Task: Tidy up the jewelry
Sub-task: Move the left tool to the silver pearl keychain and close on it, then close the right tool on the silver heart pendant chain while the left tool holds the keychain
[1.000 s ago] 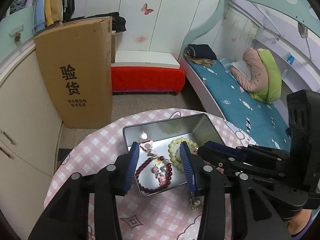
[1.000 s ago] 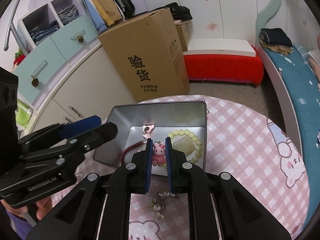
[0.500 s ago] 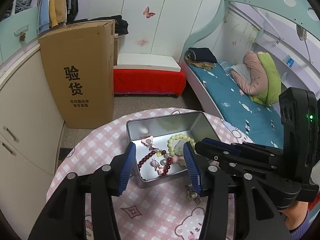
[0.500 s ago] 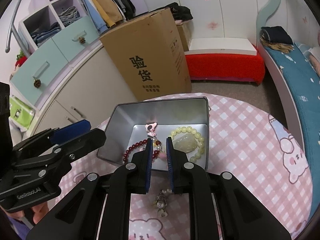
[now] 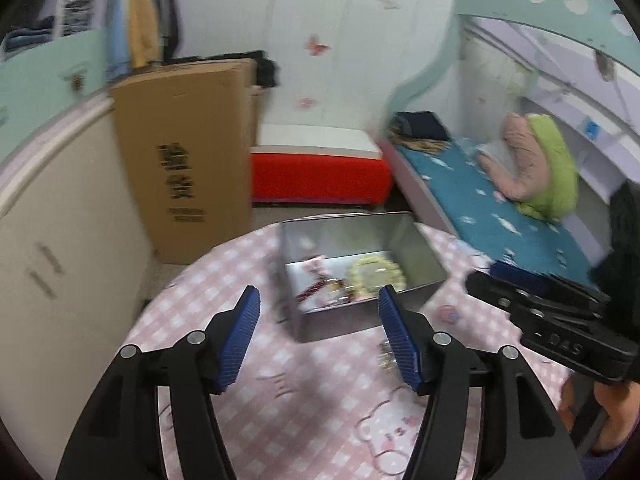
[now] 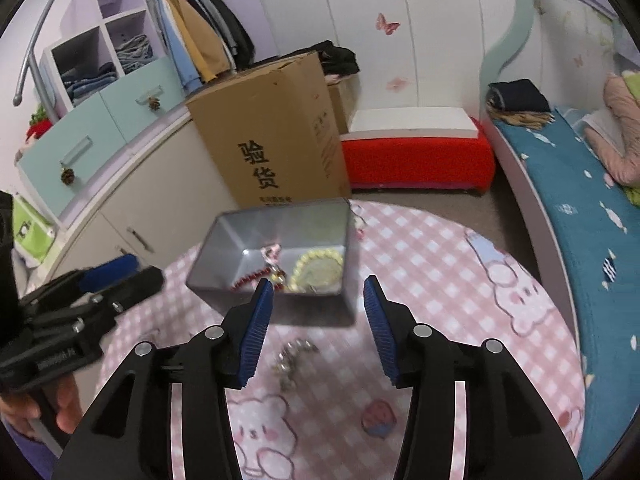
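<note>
An open metal tin (image 5: 424, 258) (image 6: 224, 240) stands on the round pink checked table (image 5: 200, 280) (image 6: 440, 264). In it lie a pale green bead bracelet (image 5: 376, 274) (image 6: 318, 268), a red bead bracelet (image 5: 310, 290) (image 6: 246, 280) and a small pink charm (image 5: 314, 264) (image 6: 270, 250). A silver chain piece (image 6: 292, 358) (image 5: 386, 356) lies on the table in front of the tin. My left gripper (image 5: 318, 336) is open and empty, pulled back from the tin. My right gripper (image 6: 318, 324) is open and empty above the chain piece.
A tall cardboard box (image 6: 272, 136) stands behind the table, next to cream cabinets (image 6: 132, 208). A red bench (image 6: 416, 152) and a bed with a blue sheet (image 6: 580, 216) lie beyond. The table's far edge runs just behind the tin.
My right gripper let go of the pink charm bracelet into the tin and opened wide. Both grippers have drawn back from the tin; the left opened wider.
</note>
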Tool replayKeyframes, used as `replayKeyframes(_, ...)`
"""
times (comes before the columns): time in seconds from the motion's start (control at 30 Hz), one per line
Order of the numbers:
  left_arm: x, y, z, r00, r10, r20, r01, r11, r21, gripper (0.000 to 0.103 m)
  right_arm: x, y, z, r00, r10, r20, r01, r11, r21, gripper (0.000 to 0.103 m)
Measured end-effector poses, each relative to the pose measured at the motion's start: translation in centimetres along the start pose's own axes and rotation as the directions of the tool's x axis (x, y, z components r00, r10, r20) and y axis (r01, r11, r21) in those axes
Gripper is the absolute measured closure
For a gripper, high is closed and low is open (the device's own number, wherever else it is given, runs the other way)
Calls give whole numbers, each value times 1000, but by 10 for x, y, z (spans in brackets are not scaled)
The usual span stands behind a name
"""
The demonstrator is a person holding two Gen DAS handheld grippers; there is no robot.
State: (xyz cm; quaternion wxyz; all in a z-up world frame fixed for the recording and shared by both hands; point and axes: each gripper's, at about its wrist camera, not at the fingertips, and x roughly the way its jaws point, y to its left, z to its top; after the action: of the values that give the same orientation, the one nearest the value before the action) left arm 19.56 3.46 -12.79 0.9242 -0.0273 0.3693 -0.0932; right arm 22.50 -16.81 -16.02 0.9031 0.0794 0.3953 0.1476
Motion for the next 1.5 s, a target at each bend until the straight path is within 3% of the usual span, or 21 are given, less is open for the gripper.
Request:
replayKeyframes(0.27,2,8,-23,999,11,-34,-11,1000,-4,44,22,5,-30,997,-32,-68,30,999,-34,56)
replayKeyframes(0.37,7,8,-31,998,-30,-61,28,999,-26,44,29,4,-38,995,-52,-83,50,998,-27,56)
replayKeyframes(0.63,34,-51,-58,989,-86,-117,100,988,114,44,27,-30,-54,993,-63,-99,69,996,63,56)
replayKeyframes(0.73,46,-58,-62,988,-70,-135,88,988,127,46,27,-38,-62,992,-56,-110,65,995,78,56)
replayKeyframes(0.93,64,-57,-62,985,-60,-161,79,990,115,61,28,-49,-69,993,-30,-117,42,993,106,56)
replayKeyframes(1.2,76,-64,-61,982,-59,-177,82,989,125,62,28,-52,-67,994,2,-109,10,994,110,56)
replayKeyframes(1.27,80,-65,-62,981,-56,-187,81,988,128,82,28,-52,-67,994,10,-108,2,994,113,56)
replayKeyframes(1.33,84,-64,-64,979,-56,-196,82,988,128,84,28,-53,-67,994,12,-110,0,994,111,56)
replayKeyframes(1.4,86,-63,-66,980,-46,-196,73,988,133,95,29,-53,-67,994,13,-112,0,994,113,56)
replayKeyframes(1.5,85,-57,-66,979,-56,-194,82,989,126,95,31,-51,-67,993,15,-116,-2,994,109,56)
